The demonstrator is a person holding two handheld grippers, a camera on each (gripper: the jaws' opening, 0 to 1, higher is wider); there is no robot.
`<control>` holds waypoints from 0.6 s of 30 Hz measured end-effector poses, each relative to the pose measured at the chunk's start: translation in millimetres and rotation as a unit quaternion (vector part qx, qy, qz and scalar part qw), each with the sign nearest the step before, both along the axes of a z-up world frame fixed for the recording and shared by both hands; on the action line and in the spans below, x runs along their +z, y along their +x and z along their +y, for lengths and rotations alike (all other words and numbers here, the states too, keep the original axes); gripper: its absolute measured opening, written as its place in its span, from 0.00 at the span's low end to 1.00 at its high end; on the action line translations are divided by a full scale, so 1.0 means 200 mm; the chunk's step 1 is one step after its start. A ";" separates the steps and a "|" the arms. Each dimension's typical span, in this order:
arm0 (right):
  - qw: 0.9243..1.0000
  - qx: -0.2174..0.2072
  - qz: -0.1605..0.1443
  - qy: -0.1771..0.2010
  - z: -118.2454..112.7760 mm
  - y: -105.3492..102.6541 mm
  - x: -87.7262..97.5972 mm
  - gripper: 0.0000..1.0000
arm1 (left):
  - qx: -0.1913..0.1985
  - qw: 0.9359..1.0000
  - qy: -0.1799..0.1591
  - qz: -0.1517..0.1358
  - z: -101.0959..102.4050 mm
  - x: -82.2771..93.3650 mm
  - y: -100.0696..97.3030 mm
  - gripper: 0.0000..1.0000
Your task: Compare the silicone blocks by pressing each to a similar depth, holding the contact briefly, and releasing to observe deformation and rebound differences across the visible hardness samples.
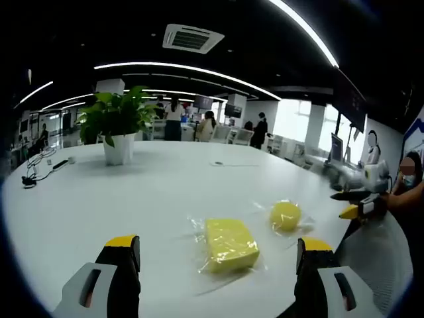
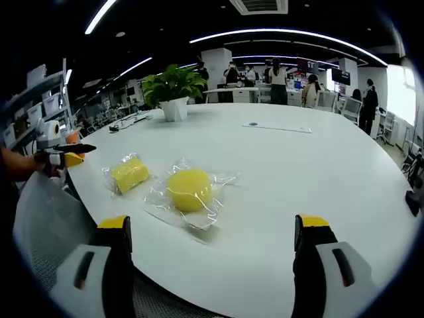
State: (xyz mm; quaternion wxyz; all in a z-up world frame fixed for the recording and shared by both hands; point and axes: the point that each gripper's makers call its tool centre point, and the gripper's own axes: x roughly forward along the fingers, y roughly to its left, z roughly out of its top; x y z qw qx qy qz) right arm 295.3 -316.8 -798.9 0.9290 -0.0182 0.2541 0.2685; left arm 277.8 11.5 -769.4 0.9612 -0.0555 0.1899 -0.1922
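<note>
Two yellow silicone samples in clear wrap lie near the edge of a white round table (image 1: 132, 192). In the left gripper view the rectangular block (image 1: 230, 243) sits just ahead between my jaws, and the round block (image 1: 285, 215) lies to its right. My left gripper (image 1: 218, 244) is open, held short of the block and not touching it. The right gripper (image 1: 354, 207) comes in from the right past the table edge. In the right gripper view the round block (image 2: 189, 189) is nearest and the rectangular block (image 2: 129, 174) is to its left. My right gripper (image 2: 212, 225) is open and empty. The left gripper (image 2: 66, 156) shows at far left.
A potted plant (image 1: 119, 126) in a white pot stands farther back on the table, also seen as the plant (image 2: 173, 89). Cables (image 1: 36, 169) lie at the left rim. A thin strip (image 2: 275, 127) lies mid-table. A mesh chair (image 2: 46, 225) sits by the table edge. People stand far behind.
</note>
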 end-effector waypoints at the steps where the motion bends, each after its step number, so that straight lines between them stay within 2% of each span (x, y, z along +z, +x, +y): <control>1: 1.000 0.004 0.003 -0.003 0.00 0.00 0.00 0.96 | 0.001 1.000 -0.001 0.002 0.00 0.00 0.00 1.00; 3: 1.000 0.014 -0.014 -0.004 0.02 0.00 0.05 0.96 | 0.002 1.000 0.000 0.002 0.00 0.00 0.00 1.00; 5: 1.000 0.009 -0.012 -0.009 0.02 0.00 0.08 0.96 | 0.001 1.000 0.006 -0.003 0.00 0.01 0.00 1.00; 7: 1.000 0.007 -0.016 0.002 0.03 0.01 0.09 0.96 | -0.002 1.000 0.010 -0.003 -0.01 0.01 0.00 1.00; 12: 1.000 0.008 -0.022 -0.012 0.04 0.02 0.04 0.96 | -0.010 1.000 0.010 -0.001 -0.01 0.00 0.01 1.00; 18: 0.999 0.010 -0.033 0.014 0.04 0.03 0.08 0.96 | -0.012 1.000 0.009 -0.006 -0.02 0.01 0.02 1.00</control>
